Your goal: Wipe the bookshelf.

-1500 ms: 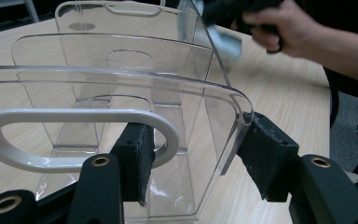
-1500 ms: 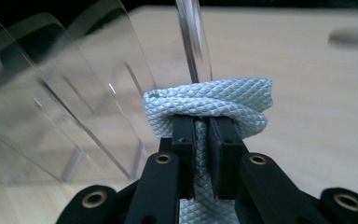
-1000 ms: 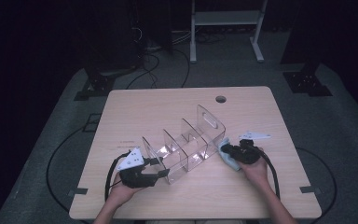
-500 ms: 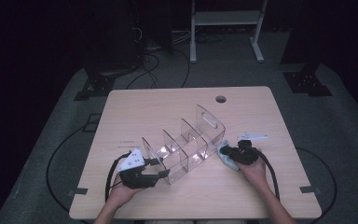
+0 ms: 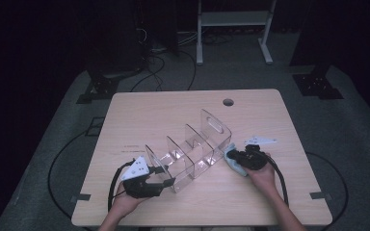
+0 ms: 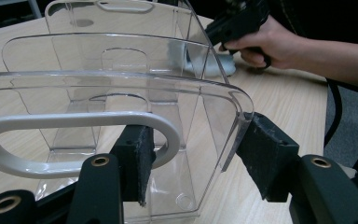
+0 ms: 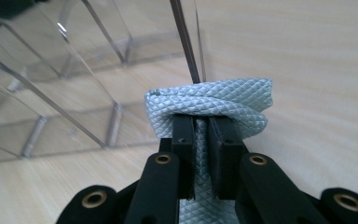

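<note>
The right gripper (image 5: 236, 160), clamped on a folded grey cloth (image 7: 209, 105), touches the far-right end of the clear organizer (image 5: 192, 154), whose long axis runs near-left to the left gripper (image 5: 161, 179) clamping its near panel.

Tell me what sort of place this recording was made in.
Probably a recording studio or lab set up for handling trials, not a home. A lone wooden table stands on grey carpet amid dark surroundings, cables trail over the floor, and black stand feet and a metal frame stand around it.
</note>
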The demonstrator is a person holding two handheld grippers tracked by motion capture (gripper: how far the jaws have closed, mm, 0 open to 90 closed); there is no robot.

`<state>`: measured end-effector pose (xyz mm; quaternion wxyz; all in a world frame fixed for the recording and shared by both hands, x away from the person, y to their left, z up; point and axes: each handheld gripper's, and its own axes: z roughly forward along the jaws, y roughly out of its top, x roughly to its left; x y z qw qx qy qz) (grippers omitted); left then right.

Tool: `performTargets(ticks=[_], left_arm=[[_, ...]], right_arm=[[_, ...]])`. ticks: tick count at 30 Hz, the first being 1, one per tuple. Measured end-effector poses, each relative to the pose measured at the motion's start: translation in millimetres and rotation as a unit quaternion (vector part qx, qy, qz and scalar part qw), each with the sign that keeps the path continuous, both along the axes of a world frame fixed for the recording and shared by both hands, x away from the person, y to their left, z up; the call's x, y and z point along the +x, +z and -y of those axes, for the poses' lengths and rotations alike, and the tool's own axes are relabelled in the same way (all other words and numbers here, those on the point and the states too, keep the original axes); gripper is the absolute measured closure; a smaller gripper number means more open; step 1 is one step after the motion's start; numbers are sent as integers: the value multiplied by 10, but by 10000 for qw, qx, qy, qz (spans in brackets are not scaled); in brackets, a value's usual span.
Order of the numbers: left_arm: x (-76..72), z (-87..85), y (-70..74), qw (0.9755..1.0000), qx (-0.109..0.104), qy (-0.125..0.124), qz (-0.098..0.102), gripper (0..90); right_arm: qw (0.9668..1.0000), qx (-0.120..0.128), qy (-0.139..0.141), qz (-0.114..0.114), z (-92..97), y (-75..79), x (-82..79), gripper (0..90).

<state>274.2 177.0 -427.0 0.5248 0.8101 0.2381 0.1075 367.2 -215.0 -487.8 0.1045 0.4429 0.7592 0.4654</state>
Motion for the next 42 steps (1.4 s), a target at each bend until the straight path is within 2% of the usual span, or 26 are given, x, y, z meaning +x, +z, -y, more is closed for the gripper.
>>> performTargets(ticks=[3, 7, 10, 16, 18, 23, 26, 29, 35, 36, 38, 42], left_arm=[[8, -10, 13, 10000, 40, 2, -35, 446], [-24, -64, 35, 9999, 32, 113, -8, 380], [-50, -129, 60, 9999, 12, 171, 18, 352], [-30, -325, 93, 9988, -16, 467, 116, 321], [2, -388, 100, 9978, 82, 627, 211, 308], [163, -505, 65, 9944, 102, 1028, 238, 251], [273, -535, 30, 9919, 182, 1230, 261, 172], [354, -533, 18, 9921, 143, 1229, 212, 146], [510, -473, -23, 9913, 289, 1279, 146, 158], [538, -472, -34, 9915, 220, 1282, 106, 173], [560, -471, -45, 9916, 126, 1278, 180, 338], [594, -406, -65, 9897, 117, 1413, 178, 402]], right_arm=[[10000, 46, 5, 79, 22, 37, -12, 816], [10000, 50, -6, -39, 27, -6, -14, 816], [10000, 49, 12, -13, 21, -2, -14, 816], [9999, 110, -16, 4, 59, 3, -16, 816], [9999, 116, -36, -14, 73, -5, -8, 816], [9998, 198, -54, -44, 88, 14, -12, 816], [9996, 258, 6, 106, 102, 110, -28, 816], [9990, 346, 61, 269, 117, 243, -61, 816], [9972, 357, 248, 611, 124, 488, -110, 815], [9971, 364, 253, 620, 122, 500, -108, 815], [9972, 330, 245, 621, 111, 484, -84, 815], [9981, 337, 211, 479, 103, 358, -25, 816]])
